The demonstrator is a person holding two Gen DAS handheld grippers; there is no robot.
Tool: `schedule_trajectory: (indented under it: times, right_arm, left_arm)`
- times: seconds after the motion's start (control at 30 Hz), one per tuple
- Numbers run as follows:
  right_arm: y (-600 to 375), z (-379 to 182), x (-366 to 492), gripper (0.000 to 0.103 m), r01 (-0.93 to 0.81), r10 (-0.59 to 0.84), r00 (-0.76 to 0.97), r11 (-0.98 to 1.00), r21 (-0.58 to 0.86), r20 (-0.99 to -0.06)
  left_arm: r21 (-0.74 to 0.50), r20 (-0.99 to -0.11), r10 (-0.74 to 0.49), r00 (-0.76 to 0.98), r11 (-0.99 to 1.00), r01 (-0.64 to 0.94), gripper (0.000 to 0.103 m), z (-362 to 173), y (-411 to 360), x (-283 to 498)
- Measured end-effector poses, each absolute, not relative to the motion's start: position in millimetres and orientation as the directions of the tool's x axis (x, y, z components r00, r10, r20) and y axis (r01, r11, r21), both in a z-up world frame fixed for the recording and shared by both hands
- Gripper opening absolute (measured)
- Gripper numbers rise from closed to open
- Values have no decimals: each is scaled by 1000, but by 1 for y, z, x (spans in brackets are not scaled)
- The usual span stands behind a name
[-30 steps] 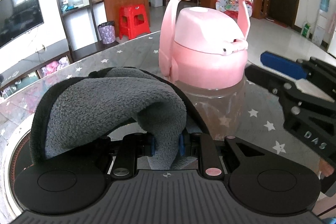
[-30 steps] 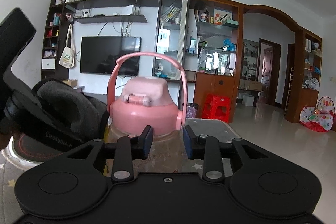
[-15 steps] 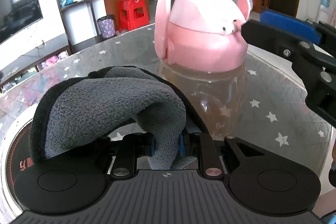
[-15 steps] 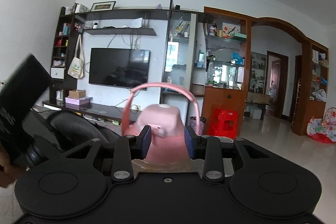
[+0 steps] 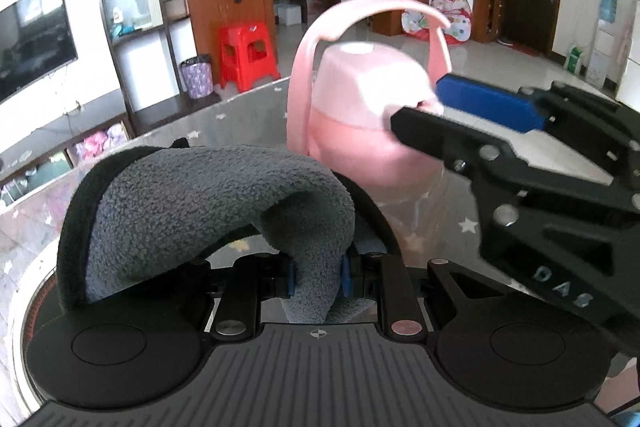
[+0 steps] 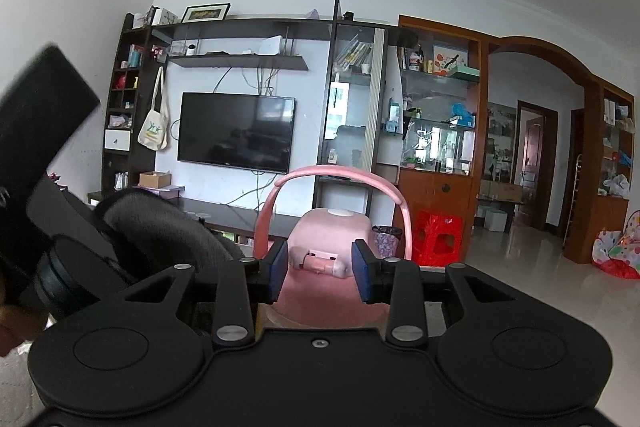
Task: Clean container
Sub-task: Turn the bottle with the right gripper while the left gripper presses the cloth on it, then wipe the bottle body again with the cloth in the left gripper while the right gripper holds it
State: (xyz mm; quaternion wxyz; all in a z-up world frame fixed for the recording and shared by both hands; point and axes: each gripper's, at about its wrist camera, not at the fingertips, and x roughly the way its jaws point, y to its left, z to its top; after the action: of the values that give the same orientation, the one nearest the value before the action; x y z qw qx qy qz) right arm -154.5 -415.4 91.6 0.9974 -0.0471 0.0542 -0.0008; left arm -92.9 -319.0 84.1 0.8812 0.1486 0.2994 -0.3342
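Left wrist view: left gripper (image 5: 316,281) clamps a grey cloth (image 5: 208,211); the pink-lidded jug (image 5: 360,123) stands on the table (image 5: 224,123), seemingly not yet wiped.
Right wrist view: right gripper (image 6: 320,273) straddles the jug's lid (image 6: 332,227); grip uncertain.

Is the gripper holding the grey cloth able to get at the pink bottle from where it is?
Probably yes. The left gripper, shut on the grey cloth, sits just in front of the pink bottle with nothing between them. The right gripper flanks the lid's spout, so that side looks blocked.
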Motion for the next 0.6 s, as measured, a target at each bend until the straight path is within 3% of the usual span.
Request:
schedule_trajectory:
  times: [0.6]
  right_arm:
    - [-418, 93, -158, 32, 4, -17, 994, 994, -110, -111]
  left_arm:
    - [68, -656, -485, 578, 725, 685, 21, 68, -324, -85]
